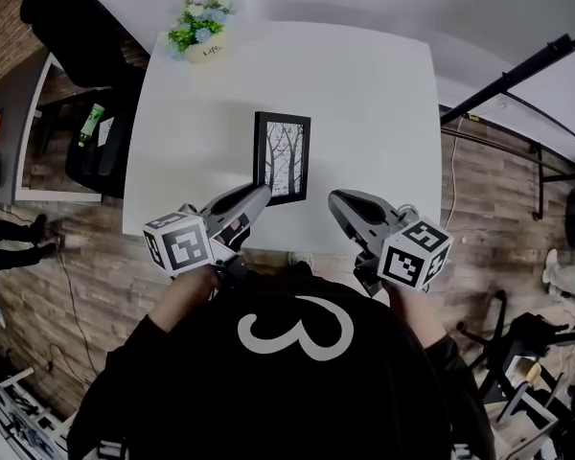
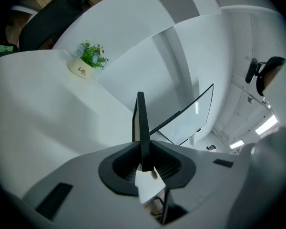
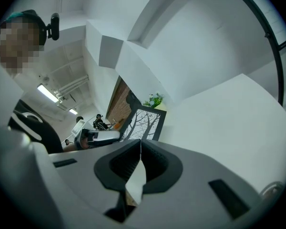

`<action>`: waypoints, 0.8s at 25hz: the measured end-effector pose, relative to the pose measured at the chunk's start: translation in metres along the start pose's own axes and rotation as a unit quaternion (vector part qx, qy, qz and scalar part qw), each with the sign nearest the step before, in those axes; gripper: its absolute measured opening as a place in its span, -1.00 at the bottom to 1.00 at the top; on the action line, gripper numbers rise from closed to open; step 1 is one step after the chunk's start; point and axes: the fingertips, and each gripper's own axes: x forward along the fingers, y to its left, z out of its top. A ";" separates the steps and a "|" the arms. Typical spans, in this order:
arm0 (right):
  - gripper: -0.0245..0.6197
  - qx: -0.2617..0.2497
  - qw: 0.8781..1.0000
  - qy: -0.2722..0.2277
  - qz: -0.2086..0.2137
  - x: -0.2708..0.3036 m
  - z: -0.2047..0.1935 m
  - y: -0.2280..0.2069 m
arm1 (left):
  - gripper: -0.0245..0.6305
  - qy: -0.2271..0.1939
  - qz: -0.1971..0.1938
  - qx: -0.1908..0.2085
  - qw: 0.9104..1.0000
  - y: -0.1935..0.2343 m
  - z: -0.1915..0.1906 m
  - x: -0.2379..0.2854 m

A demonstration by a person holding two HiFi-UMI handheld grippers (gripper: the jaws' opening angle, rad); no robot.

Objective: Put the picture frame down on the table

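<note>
Near side: the left gripper [image 1: 260, 195] pinches the picture frame [image 1: 283, 157] at its near left corner, thin edge clamped between the pads. The right gripper [image 1: 338, 202] sits just right of the frame and apart from it, pads pressed together on nothing. The frame is over the near half of the table [image 1: 374, 103], long axis running away from the person, with the flower pot [image 1: 199, 33] at the far corner; cannot tell whether it touches the top yet. Judged: the left hand alone carries it, so the set-down goes forward and down from those fingers.
</note>
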 end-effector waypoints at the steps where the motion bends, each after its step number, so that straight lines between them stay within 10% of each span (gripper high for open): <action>1: -0.85 0.001 1.000 0.001 0.000 -0.001 -0.002 -0.001 | -0.68 0.002 0.003 -0.001 1.000 0.003 -0.002 0.001; 20: -0.84 0.014 1.000 0.016 -0.012 -0.016 -0.018 -0.020 | -0.67 0.024 0.028 -0.046 0.998 0.037 -0.034 0.021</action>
